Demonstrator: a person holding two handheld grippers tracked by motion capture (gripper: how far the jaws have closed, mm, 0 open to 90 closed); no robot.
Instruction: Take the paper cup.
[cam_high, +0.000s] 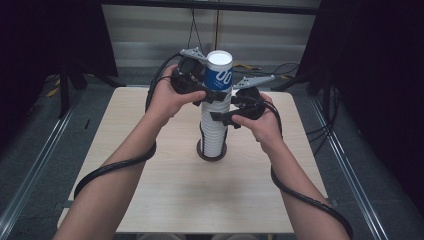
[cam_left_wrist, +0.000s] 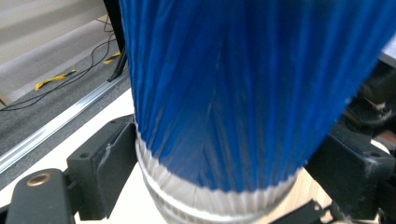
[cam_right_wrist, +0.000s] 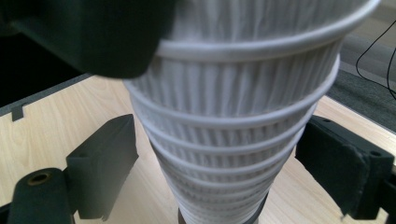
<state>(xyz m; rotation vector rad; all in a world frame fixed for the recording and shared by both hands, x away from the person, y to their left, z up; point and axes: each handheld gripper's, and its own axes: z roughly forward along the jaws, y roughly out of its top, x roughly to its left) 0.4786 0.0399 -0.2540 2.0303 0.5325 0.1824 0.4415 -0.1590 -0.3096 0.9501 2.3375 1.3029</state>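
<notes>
Evidently light and crushable, the blue ribbed paper cup (cam_high: 218, 75) sits between the left gripper's (cam_high: 209, 95) released fingers (cam_left_wrist: 105, 163); the right gripper's (cam_high: 223, 117) fingers (cam_right_wrist: 105, 158) flank the white cup stack (cam_high: 214, 131), grip uncertain; take hold low, gently.

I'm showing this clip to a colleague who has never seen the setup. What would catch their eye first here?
A tall stack of white ribbed paper cups rises from a dark ring base at the middle of the wooden table, topped by a blue cup. The left tool brackets the blue cup near its lower edge, and the right tool brackets the white cups just below it, jaws on either side.
</notes>
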